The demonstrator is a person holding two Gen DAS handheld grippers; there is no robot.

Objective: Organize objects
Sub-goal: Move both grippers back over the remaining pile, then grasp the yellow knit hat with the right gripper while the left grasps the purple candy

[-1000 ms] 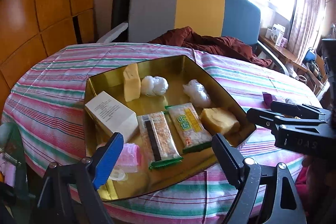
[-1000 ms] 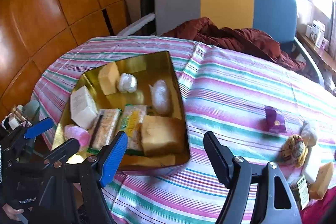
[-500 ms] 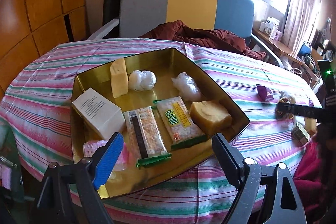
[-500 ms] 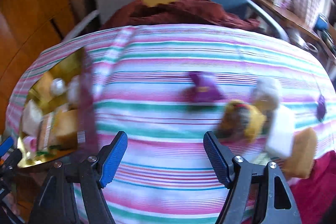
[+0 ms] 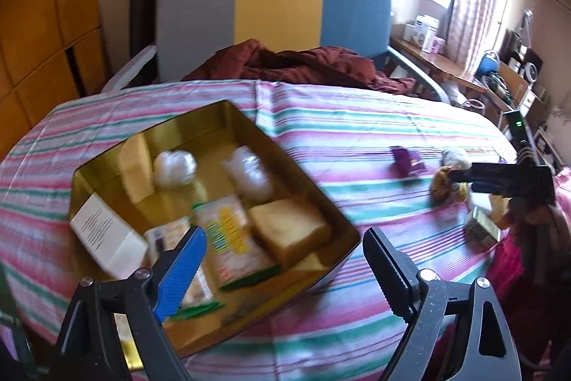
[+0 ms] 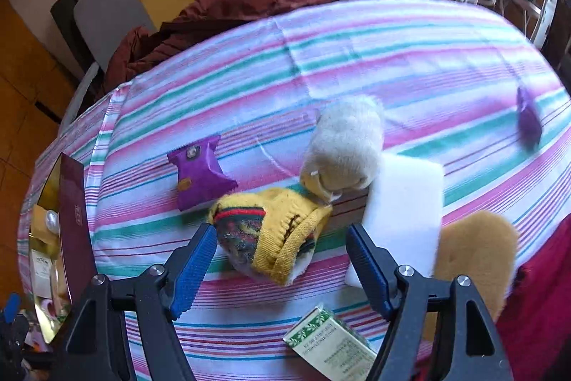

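Striped tablecloth covered round table. Right gripper pitched steeply down, jaws spread, straddling rolled yellow sock without touching. Left gripper angled over gold tin at 9 o'clock, jaws opening, nothing between.

Rolled yellow sock on tablecloth

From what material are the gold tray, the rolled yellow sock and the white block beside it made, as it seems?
Gold tray: probably metal with a polished finish; its walls mirror the items inside. Rolled yellow sock: knitted yarn, matte; ribbed cuff and woven stripes show. White block: likely foam or sponge, matte and plain, though the frame leaves this uncertain.
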